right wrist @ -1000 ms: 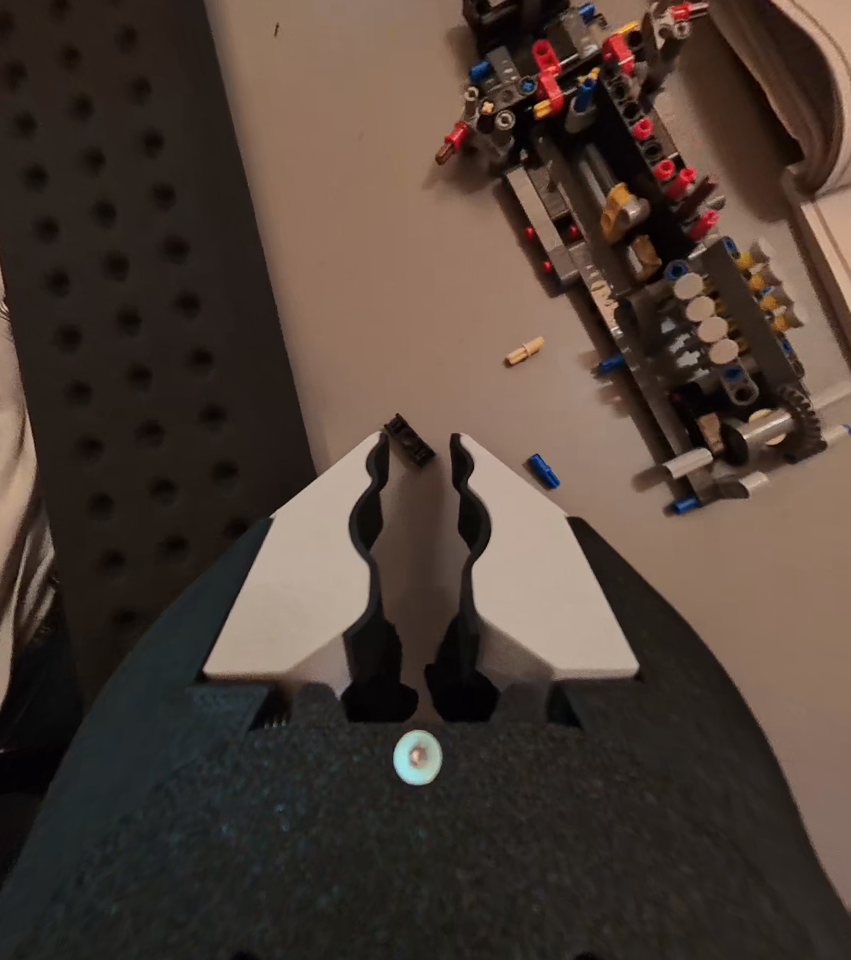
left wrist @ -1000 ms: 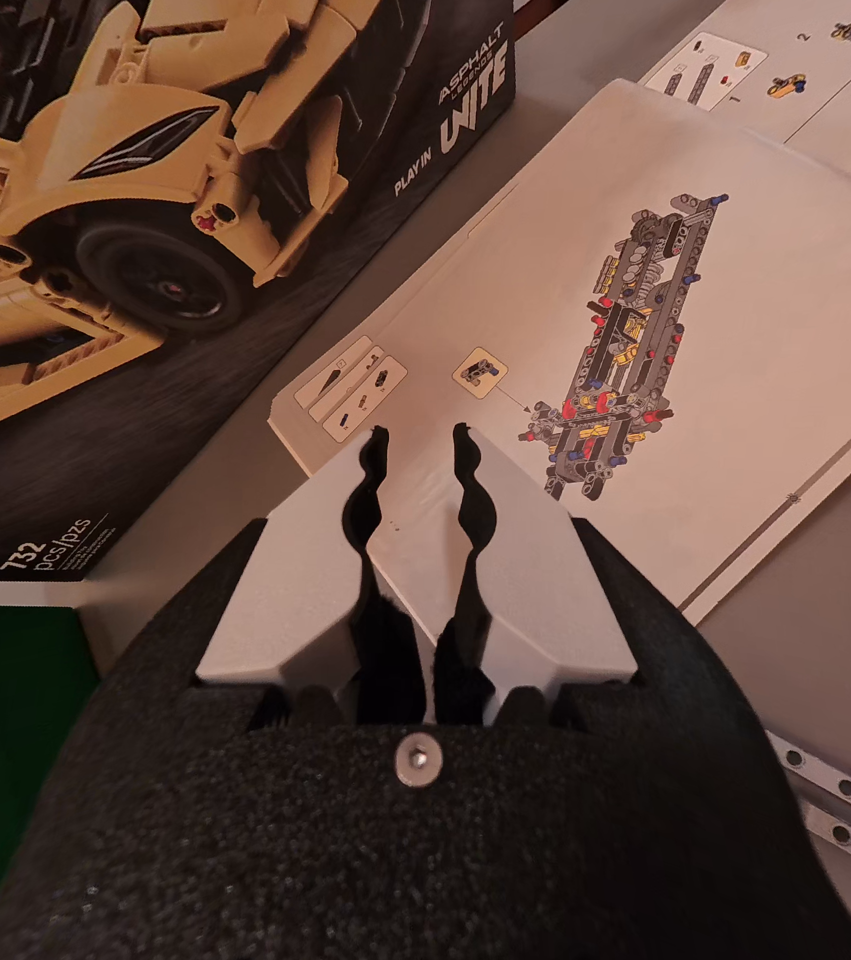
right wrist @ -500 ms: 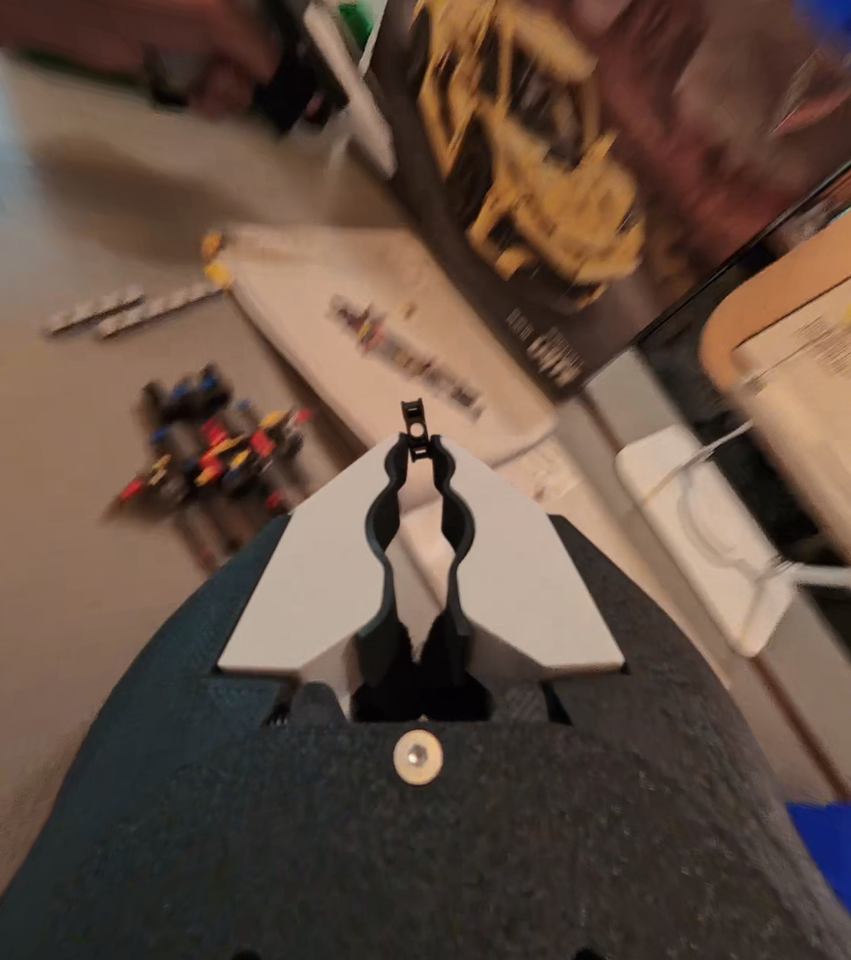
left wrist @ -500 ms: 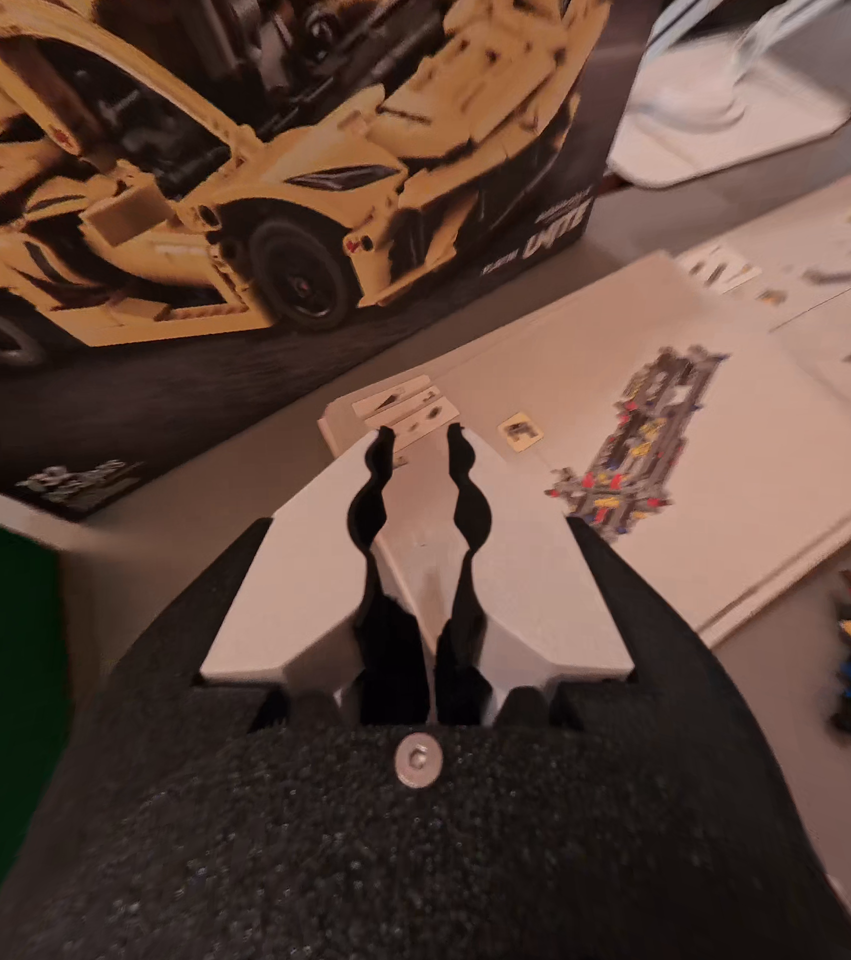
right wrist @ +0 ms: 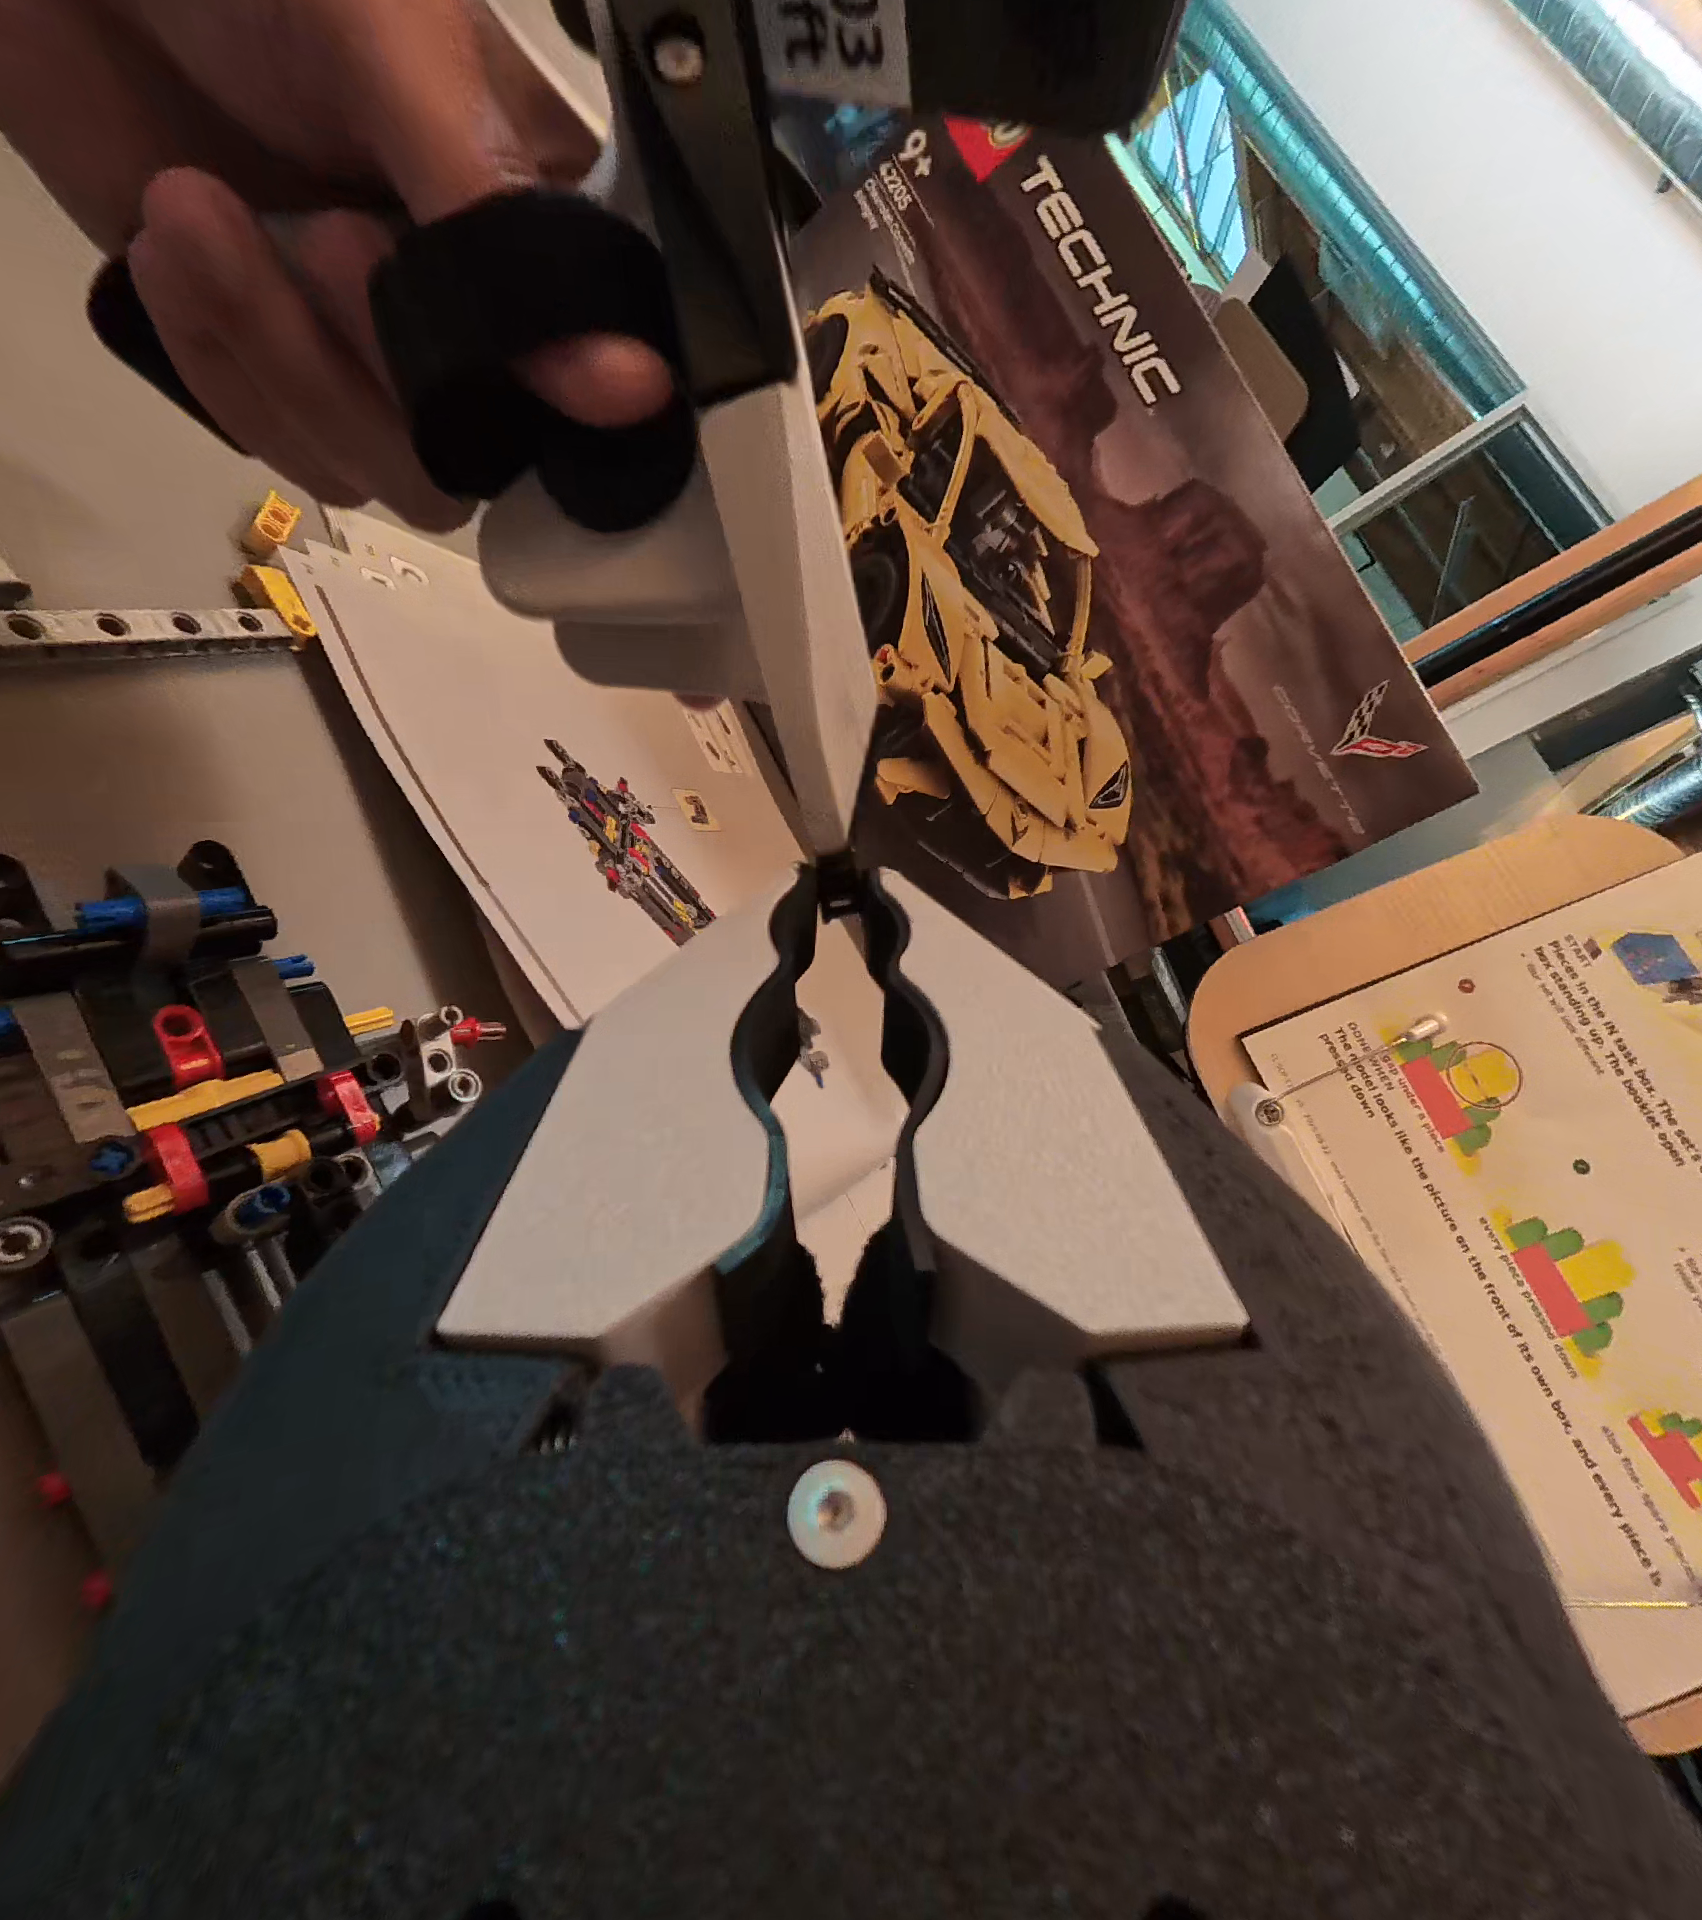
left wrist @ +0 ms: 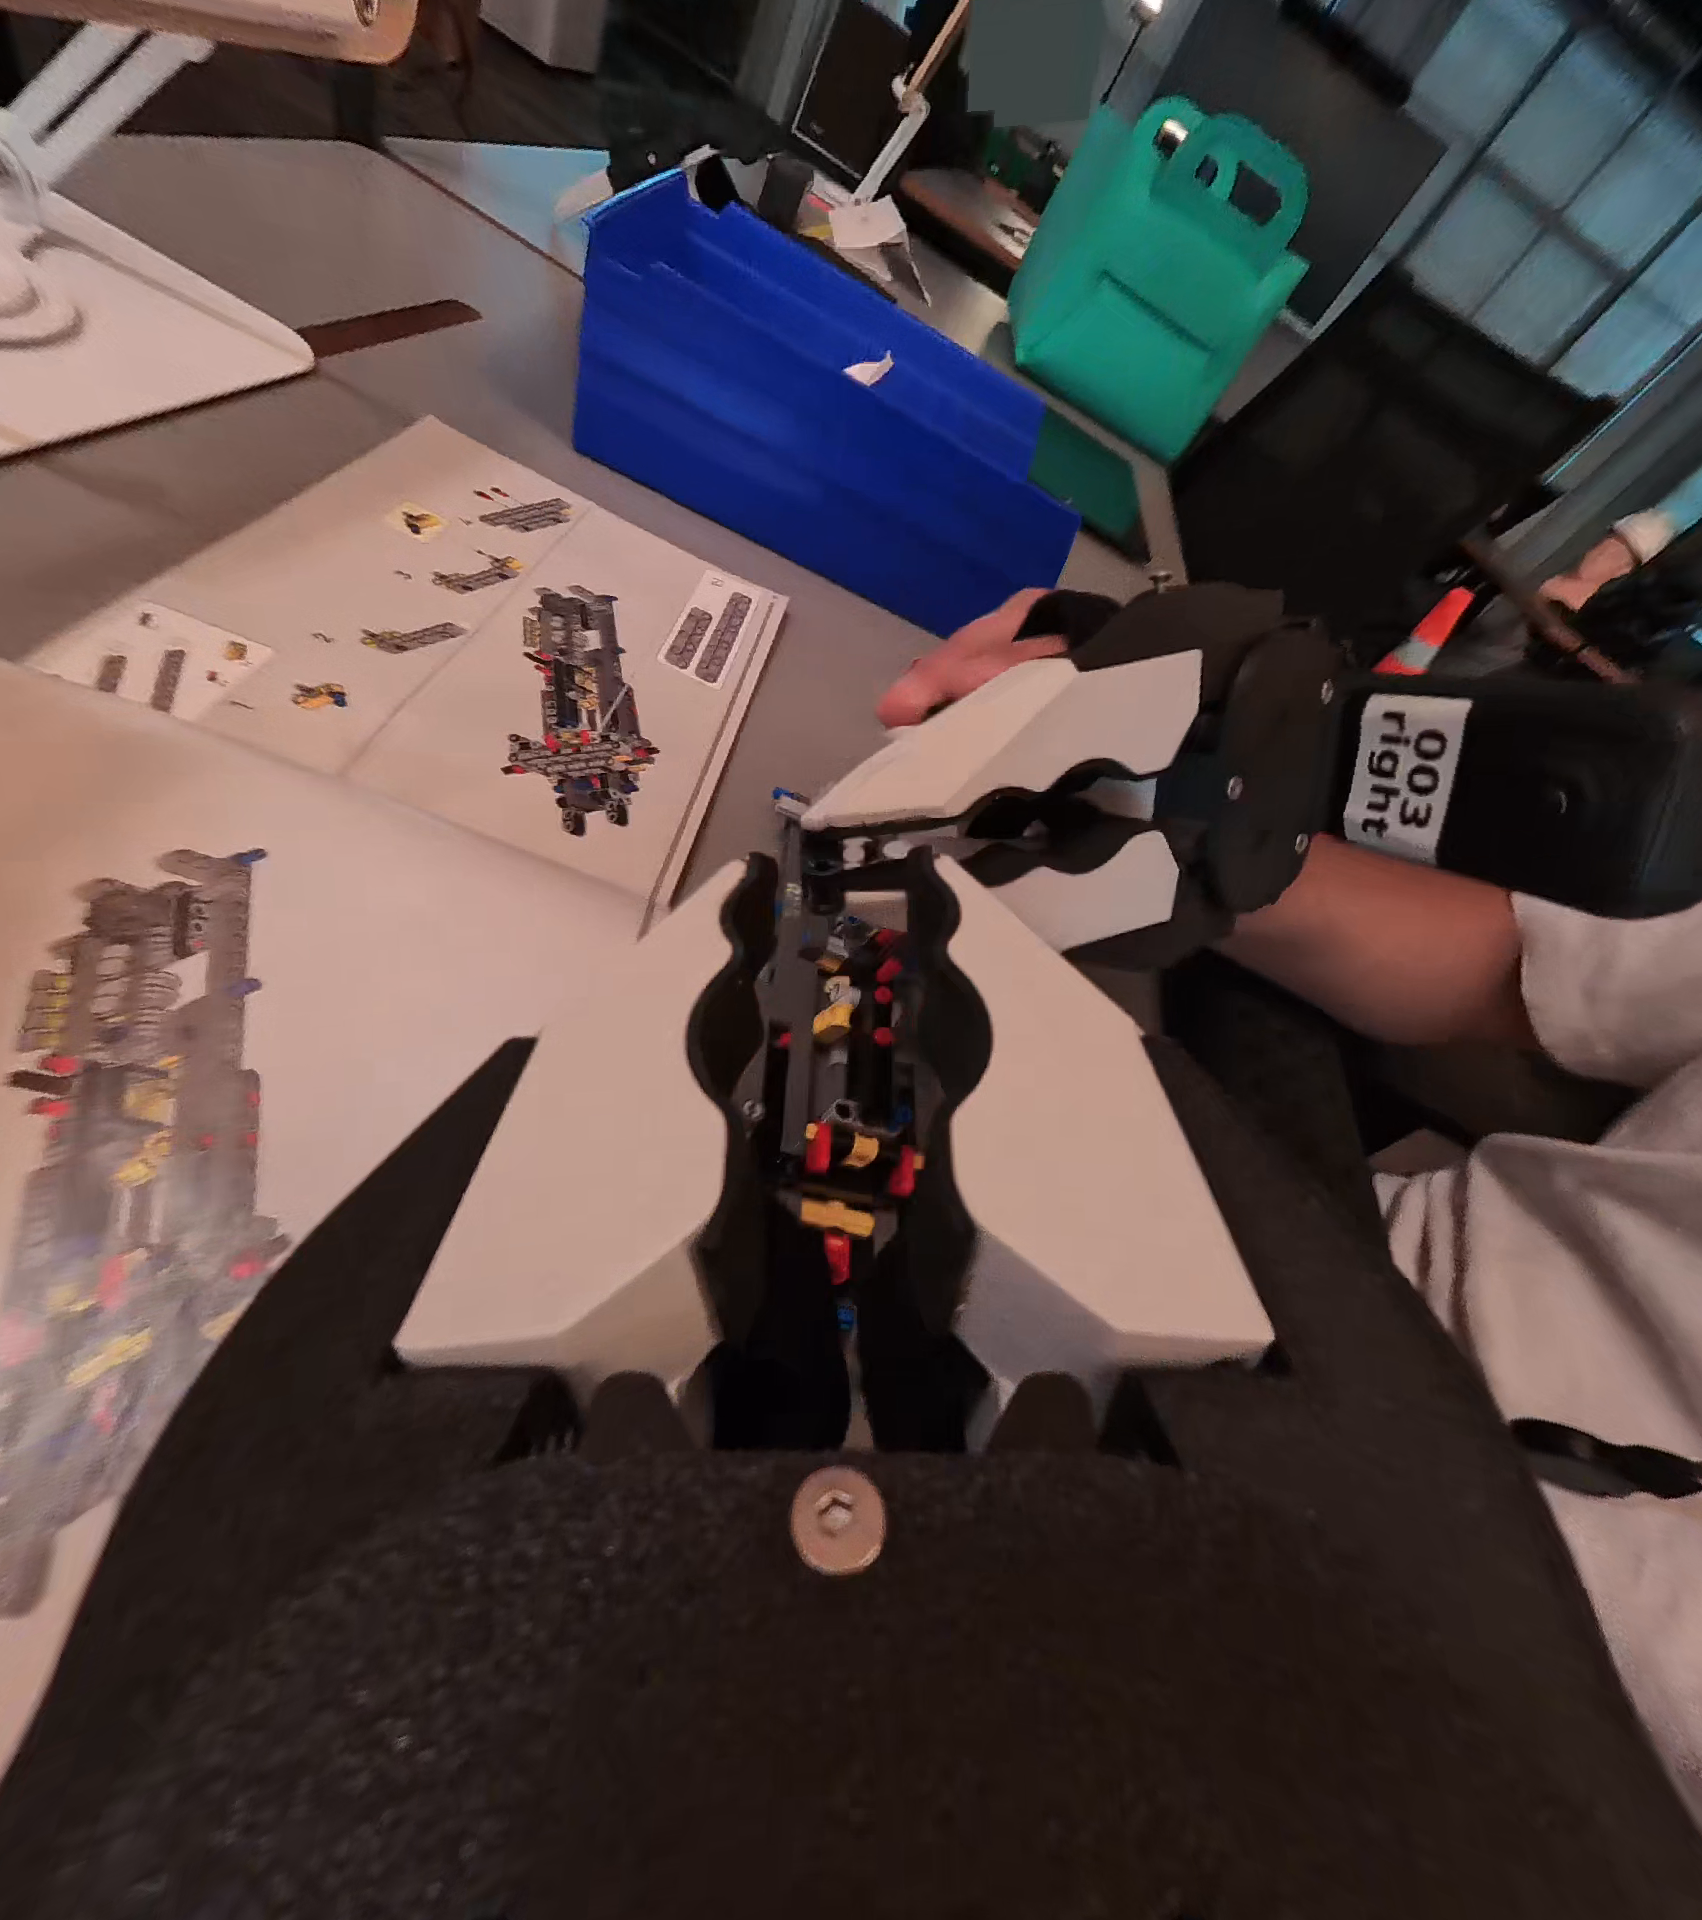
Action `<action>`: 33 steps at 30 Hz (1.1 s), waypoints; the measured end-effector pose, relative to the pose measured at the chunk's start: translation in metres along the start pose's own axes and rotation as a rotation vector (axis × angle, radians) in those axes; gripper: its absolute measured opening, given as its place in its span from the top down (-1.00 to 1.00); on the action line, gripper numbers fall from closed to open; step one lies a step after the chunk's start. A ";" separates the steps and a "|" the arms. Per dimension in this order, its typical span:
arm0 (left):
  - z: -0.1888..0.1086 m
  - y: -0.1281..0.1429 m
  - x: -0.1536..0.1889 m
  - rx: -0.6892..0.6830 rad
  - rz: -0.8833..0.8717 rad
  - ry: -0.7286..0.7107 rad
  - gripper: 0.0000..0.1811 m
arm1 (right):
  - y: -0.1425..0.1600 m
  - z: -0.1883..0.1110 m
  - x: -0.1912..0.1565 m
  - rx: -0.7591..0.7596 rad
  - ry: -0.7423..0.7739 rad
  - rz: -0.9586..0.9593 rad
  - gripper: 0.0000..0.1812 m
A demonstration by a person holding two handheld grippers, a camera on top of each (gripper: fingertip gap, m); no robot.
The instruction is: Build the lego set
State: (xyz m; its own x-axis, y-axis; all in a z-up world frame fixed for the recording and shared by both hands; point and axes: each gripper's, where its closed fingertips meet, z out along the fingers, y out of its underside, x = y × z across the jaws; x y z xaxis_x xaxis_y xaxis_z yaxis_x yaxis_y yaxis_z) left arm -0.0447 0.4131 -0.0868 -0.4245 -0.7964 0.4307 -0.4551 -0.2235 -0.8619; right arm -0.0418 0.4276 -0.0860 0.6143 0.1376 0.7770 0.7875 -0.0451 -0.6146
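Observation:
The partly built grey and black chassis (left wrist: 831, 1039) lies on the table and shows through the gap of my left gripper (left wrist: 842, 883), which hovers over it, open and empty. It also shows at the left of the right wrist view (right wrist: 130, 1091). My right gripper (right wrist: 834, 899) is shut on a small black piece (right wrist: 836, 914). In the left wrist view it (left wrist: 816, 831) reaches in from the right with the piece (left wrist: 852, 852), over the chassis's far end. The tip of a left finger (right wrist: 795, 623) meets the piece.
The open instruction booklet (left wrist: 411, 675) lies left of the chassis, with the set's box (right wrist: 1086, 520) behind it. A blue bin (left wrist: 774, 416) and a green bag (left wrist: 1159, 281) stand farther back. Perforated rails (right wrist: 99, 627), a wooden instruction board (right wrist: 1553, 1247) and the person's sleeve (left wrist: 1605, 1247) are nearby.
My right gripper closed on the small black piece, lifted it off the table and carried it to the left gripper's tips. My left gripper swung from the booklet to over the chassis.

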 end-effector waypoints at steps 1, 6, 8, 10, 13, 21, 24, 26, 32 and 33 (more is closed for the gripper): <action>0.002 0.000 -0.001 0.005 -0.019 0.005 0.79 | -0.001 -0.001 0.001 0.005 0.009 -0.007 0.92; 0.004 0.004 -0.004 0.003 -0.061 0.024 0.93 | 0.003 -0.001 -0.002 -0.004 0.020 -0.048 0.92; 0.003 0.006 -0.002 -0.013 -0.051 0.044 0.93 | 0.001 -0.003 -0.005 0.001 0.015 -0.006 0.92; 0.001 0.006 0.006 -0.018 0.007 0.074 0.93 | -0.006 -0.010 -0.006 0.034 0.008 0.097 0.92; -0.001 0.006 0.024 -0.025 0.161 0.106 0.94 | -0.017 -0.026 -0.007 0.103 -0.089 0.301 0.91; -0.004 0.003 0.035 -0.002 0.253 0.132 0.93 | -0.023 -0.045 -0.010 0.220 -0.391 0.738 0.84; -0.008 0.004 0.039 -0.003 0.293 0.139 0.93 | -0.027 -0.046 -0.012 0.242 -0.447 0.825 0.87; -0.010 0.004 0.044 0.005 0.353 0.142 0.93 | -0.031 -0.047 -0.016 0.260 -0.551 0.946 0.86; -0.015 0.002 0.072 0.045 0.494 0.211 0.93 | -0.050 -0.059 -0.013 0.386 -0.810 1.225 0.80; -0.015 0.003 0.073 0.039 0.494 0.219 0.93 | -0.054 -0.061 -0.011 0.410 -0.823 1.240 0.79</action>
State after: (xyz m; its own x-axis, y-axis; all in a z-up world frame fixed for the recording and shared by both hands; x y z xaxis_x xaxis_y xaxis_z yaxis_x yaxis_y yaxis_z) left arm -0.0891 0.3624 -0.0540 -0.7359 -0.6770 0.0140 -0.1324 0.1236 -0.9835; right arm -0.0882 0.3684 -0.0531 0.5465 0.7155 -0.4351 -0.3311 -0.2927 -0.8971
